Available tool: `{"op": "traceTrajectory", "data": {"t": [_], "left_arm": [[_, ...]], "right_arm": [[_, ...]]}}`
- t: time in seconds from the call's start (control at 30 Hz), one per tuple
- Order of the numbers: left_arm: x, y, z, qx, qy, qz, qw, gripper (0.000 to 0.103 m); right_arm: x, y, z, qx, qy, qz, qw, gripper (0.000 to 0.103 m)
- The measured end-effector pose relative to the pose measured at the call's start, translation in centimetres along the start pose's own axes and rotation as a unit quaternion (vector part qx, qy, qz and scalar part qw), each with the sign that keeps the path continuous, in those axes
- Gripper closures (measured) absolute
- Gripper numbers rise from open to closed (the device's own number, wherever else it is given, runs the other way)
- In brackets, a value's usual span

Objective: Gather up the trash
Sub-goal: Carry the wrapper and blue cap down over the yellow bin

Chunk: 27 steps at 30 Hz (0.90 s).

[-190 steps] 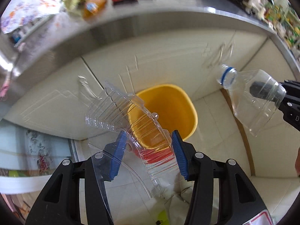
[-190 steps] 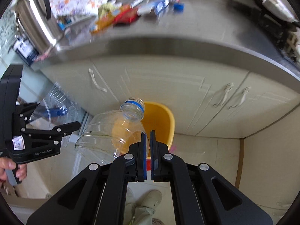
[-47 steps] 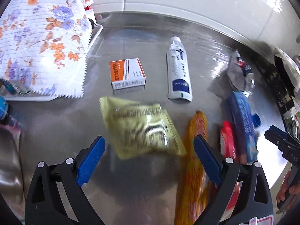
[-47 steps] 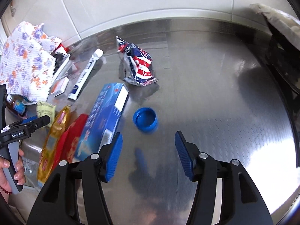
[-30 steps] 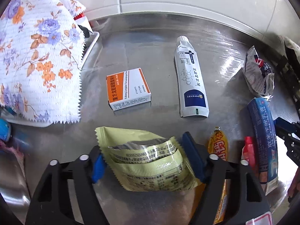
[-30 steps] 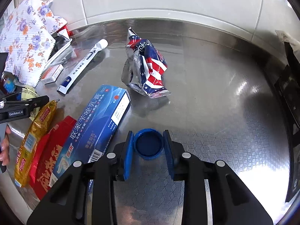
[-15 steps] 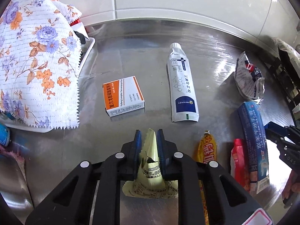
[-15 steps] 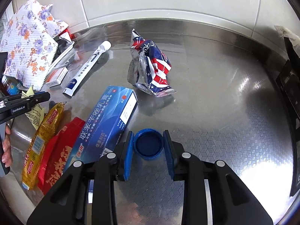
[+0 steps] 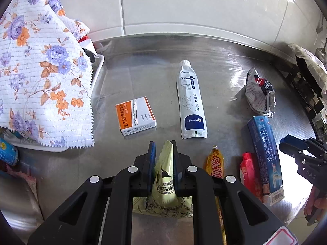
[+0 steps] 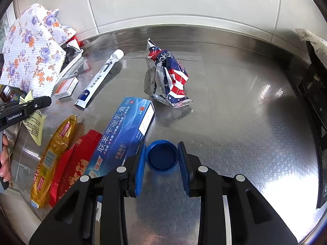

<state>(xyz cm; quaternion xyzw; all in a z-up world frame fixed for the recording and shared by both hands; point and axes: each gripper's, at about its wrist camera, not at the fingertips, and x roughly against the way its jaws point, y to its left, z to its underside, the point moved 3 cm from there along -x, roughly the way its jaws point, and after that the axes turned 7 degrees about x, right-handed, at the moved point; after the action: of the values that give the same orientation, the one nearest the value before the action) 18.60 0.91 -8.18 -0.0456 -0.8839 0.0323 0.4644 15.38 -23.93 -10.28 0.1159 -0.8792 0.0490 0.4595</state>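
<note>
My left gripper (image 9: pixel 162 145) is shut on a pale yellow wrapper (image 9: pixel 163 185), which hangs crumpled between the pads above the steel counter (image 9: pixel 224 65). It also shows in the right wrist view (image 10: pixel 34 122) at the far left. My right gripper (image 10: pixel 161 149) is shut on a blue bottle cap (image 10: pixel 161 158), held open side up just above the counter (image 10: pixel 245 132). Other trash lies on the counter: a striped foil bag (image 10: pixel 169 79), a blue toothpaste box (image 10: pixel 124 134), a red packet (image 10: pixel 75 163) and a yellow snack pack (image 10: pixel 53 153).
A white tube (image 9: pixel 191 100) and a small orange-and-white box (image 9: pixel 136 115) lie ahead of the left gripper. A floral cloth (image 9: pixel 38 77) covers a tray at the left. A black rack (image 10: pixel 314 94) stands at the right. The tiled wall (image 10: pixel 184 0) closes the back.
Both grippers closed: the left on the yellow wrapper, crumpling it, the right on the blue cap. In the last half second both have lifted slightly with their loads.
</note>
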Motion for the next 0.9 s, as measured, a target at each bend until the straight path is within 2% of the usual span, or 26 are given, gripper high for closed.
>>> {"op": "traceTrajectory", "data": {"t": [0.5,0.9], "left_arm": [[4.5,-0.6,-0.2,-0.028,-0.034,0.017,0.9989,0.089],[7.4,-0.7,2.5,-0.052,-0.041,0.036,0.9971,0.089]], "right_arm": [[3.2,0.6,0.0,-0.024,-0.027,0.012,0.999,0.071],[7.2,2.4,2.6,-0.042,-0.048,0.036,0.997,0.071]]}}
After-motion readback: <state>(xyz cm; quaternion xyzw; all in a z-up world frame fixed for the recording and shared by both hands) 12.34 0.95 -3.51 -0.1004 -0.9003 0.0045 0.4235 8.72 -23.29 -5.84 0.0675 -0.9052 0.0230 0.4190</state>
